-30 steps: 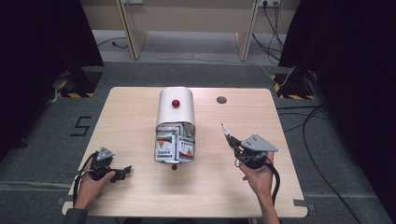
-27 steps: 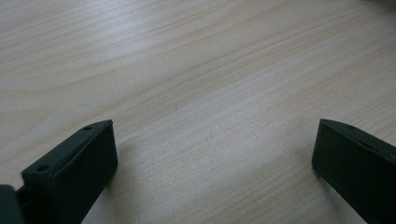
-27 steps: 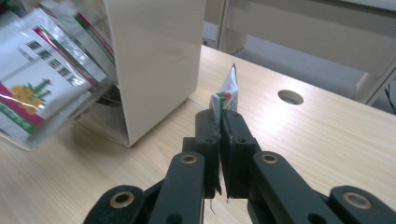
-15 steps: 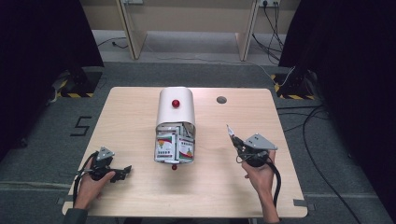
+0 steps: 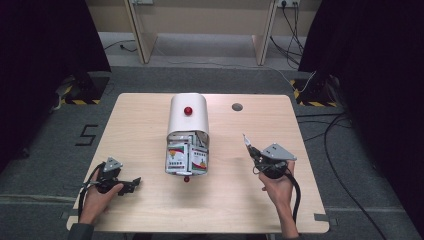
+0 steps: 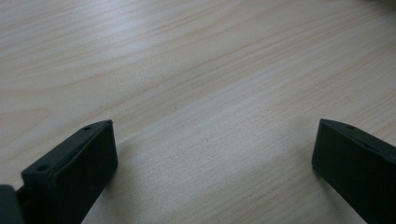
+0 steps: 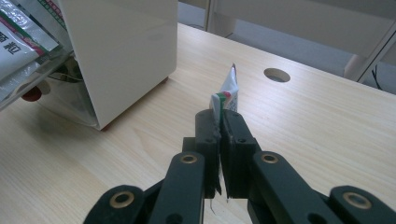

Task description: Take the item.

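A thin sachet (image 7: 227, 91) is clamped edge-on in the right gripper (image 7: 219, 122), which has been drawn slightly away from the white box (image 5: 187, 120) over the last second. Removal from the open box front, where more sachets (image 5: 186, 159) are stacked, is judged done. The left gripper (image 6: 212, 158) is rested on the table (image 5: 150, 115), jaws spread and empty.

A pale wooden table (image 5: 150, 115) with a round cable hole (image 5: 237, 106) near its far edge stood on grey carpet floor (image 5: 210, 80). Black curtains (image 5: 45, 50) hung at both sides of the room, with yellow-and-black striped stands (image 5: 80, 95) at their feet, and black cables (image 5: 340, 145) trailed over the floor on the right. Along the far side ran light wooden furniture legs (image 5: 140, 30) beneath a beige wall (image 5: 200, 17) with a socket (image 5: 287, 4).
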Demonstrator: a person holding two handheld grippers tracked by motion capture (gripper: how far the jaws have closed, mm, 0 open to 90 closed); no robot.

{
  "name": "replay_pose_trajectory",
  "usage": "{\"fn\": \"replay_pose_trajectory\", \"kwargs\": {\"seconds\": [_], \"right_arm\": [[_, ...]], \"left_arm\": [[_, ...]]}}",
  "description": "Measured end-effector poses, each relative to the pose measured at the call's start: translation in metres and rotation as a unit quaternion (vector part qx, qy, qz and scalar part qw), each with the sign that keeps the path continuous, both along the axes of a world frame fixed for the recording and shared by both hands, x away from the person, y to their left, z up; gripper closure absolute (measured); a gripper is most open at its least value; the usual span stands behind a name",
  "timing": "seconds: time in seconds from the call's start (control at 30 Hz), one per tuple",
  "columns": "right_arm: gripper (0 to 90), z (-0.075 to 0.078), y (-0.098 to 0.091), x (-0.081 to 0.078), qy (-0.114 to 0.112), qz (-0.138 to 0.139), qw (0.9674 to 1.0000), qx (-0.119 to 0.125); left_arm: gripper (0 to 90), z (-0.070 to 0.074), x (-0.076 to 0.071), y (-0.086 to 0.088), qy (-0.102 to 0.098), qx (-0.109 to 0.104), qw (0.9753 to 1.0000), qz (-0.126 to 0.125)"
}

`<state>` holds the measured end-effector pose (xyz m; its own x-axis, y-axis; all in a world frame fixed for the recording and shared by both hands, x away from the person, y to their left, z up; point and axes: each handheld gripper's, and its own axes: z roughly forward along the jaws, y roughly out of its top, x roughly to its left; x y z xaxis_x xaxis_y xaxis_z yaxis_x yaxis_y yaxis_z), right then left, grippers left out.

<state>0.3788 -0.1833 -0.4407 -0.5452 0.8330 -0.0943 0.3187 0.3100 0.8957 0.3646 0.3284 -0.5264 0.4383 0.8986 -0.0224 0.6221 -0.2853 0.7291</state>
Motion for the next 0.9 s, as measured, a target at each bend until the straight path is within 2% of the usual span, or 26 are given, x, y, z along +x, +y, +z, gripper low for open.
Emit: {"fn": "replay_pose_trajectory", "kwargs": {"seconds": [0.27, 0.9], "right_arm": [[86.6, -0.005, 0.002, 0.003, 0.006, 0.001, 1.0000, -0.006], [86.6, -0.017, -0.004, 0.010, 0.017, -0.020, 0.9995, -0.019]], "left_arm": [[0.0, 0.000, 0.000, 0.000, 0.000, 0.000, 1.0000, 0.000], [0.0, 0.000, 0.000, 0.000, 0.000, 0.000, 1.0000, 0.000]]}}
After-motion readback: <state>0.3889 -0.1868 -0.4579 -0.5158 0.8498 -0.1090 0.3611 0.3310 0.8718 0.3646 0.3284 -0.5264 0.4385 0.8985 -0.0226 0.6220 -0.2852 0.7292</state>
